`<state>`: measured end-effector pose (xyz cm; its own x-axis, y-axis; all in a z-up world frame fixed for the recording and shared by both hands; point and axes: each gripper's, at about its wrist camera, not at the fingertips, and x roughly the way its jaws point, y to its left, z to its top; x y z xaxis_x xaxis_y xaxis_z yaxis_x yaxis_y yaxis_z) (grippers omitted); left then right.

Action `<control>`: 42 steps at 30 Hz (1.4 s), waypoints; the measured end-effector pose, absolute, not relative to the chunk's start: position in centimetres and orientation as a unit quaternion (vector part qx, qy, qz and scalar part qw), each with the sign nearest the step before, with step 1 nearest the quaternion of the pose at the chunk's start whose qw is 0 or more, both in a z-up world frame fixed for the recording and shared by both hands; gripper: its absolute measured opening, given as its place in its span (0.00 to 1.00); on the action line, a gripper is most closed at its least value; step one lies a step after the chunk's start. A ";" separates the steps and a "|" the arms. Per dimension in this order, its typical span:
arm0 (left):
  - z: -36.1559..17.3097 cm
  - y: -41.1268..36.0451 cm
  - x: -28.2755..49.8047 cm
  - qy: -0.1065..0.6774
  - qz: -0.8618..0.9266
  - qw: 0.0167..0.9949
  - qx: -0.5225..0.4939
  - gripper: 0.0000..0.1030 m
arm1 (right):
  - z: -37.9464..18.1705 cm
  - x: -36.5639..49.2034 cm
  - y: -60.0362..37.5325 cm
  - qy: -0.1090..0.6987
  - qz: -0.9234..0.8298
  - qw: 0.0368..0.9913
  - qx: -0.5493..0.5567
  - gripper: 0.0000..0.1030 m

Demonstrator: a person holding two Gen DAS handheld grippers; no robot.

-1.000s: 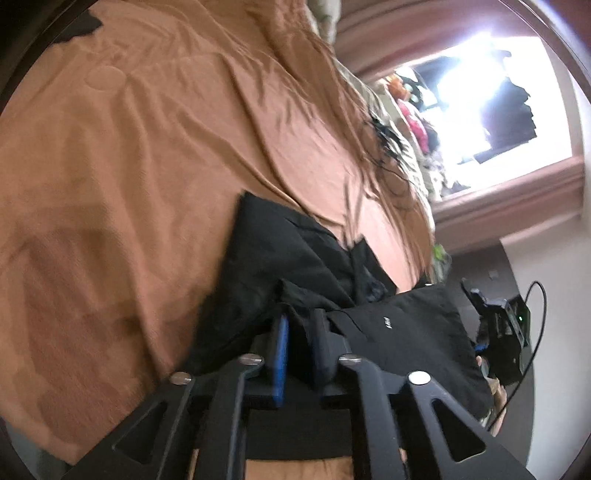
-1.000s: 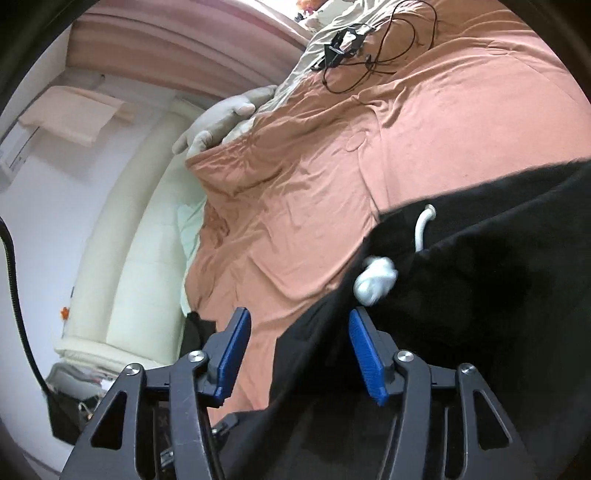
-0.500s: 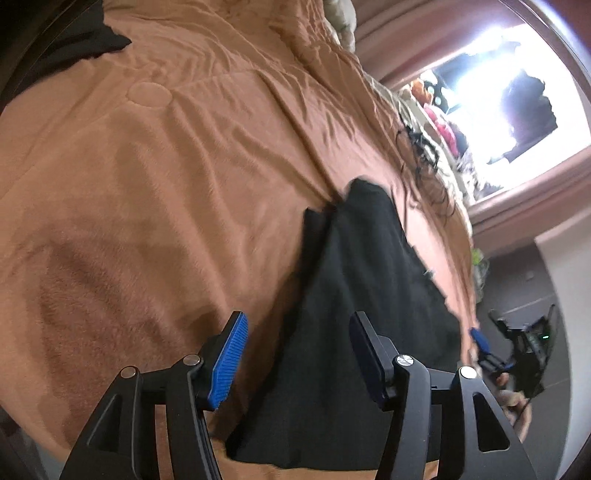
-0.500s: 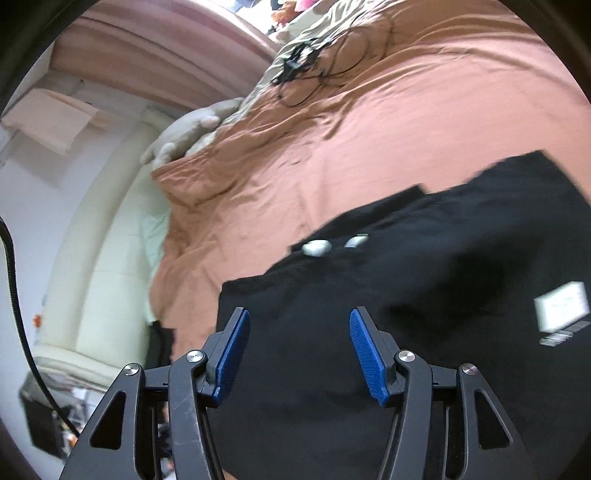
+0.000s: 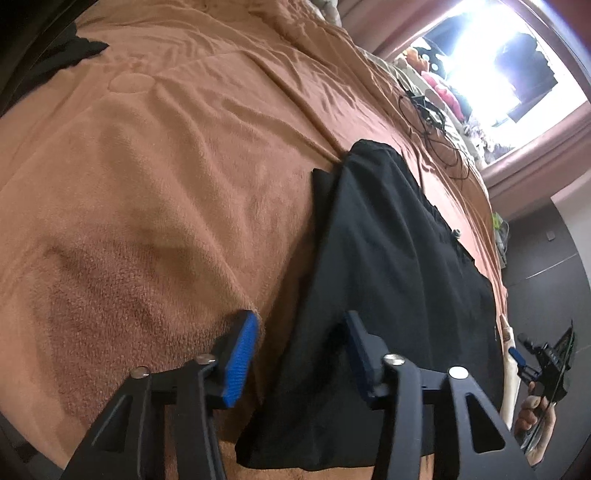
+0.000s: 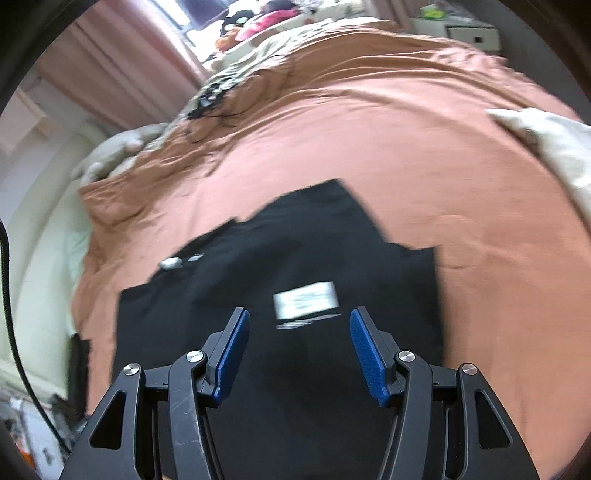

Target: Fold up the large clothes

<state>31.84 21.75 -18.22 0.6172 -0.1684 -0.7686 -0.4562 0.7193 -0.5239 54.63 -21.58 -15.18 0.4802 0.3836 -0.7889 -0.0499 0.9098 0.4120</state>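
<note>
The black garment (image 5: 388, 266) lay flat on the brown blanket (image 5: 155, 177) that covered the bed, straight ahead of both tools. The left gripper (image 5: 301, 349) stood with its blue-padded fingers apart and nothing between them, hovering over the garment's near left edge, so that one pad hung above bare blanket and the other above black cloth. The right gripper (image 6: 299, 350) was likewise spread wide and empty, above the middle of the garment (image 6: 295, 280), with a white printed label (image 6: 306, 299) just beyond its fingertips.

Around the garment, a tangle of black cables (image 5: 432, 125) sat on the blanket well beyond it, toward the bright window (image 5: 491, 74). A scrap of dark cloth (image 5: 70, 55) lay far off to the left gripper's left. Nothing lay between either tool and the garment.

The left wrist view alone showed the right gripper (image 5: 517, 356) itself, low at the far right past the garment's edge, held in the person's hand (image 5: 535, 413). The right wrist view alone showed the label, two small pale drawstring ends (image 6: 179, 261) near the garment's far left, a pale cloth (image 6: 554, 144) off to the right on the blanket (image 6: 406, 129), and soft toys (image 6: 251, 22) by the pink curtain (image 6: 122, 62). That view was blurred.
</note>
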 end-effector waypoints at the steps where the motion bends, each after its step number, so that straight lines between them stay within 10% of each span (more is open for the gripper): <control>1: -18.1 21.6 32.0 0.428 0.084 0.824 -0.362 0.31 | -15.3 54.6 -22.2 0.494 0.119 0.845 0.165 0.55; 9: -17.1 20.7 33.5 0.421 0.085 0.839 -0.333 0.02 | -18.3 56.5 -24.5 0.517 0.091 0.836 0.163 0.54; 12: -17.0 20.8 33.9 0.418 0.086 0.840 -0.334 0.02 | -18.7 57.4 -24.0 0.519 0.094 0.836 0.153 0.08; 25: -17.8 21.3 33.4 0.424 0.100 0.829 -0.352 0.03 | -18.0 58.1 -23.7 0.503 0.070 0.845 0.167 0.16; 28: -17.4 21.5 32.1 0.428 0.100 0.824 -0.359 0.18 | -16.3 56.7 -23.8 0.491 0.061 0.854 0.160 0.37; 31: -17.5 21.9 30.5 0.416 0.094 0.817 -0.387 0.63 | -14.4 54.9 -23.2 0.475 0.065 0.867 0.139 0.44; 42: -19.0 21.7 27.3 0.412 0.057 0.786 -0.458 0.67 | -11.6 48.8 -17.2 0.481 0.126 0.863 0.087 0.44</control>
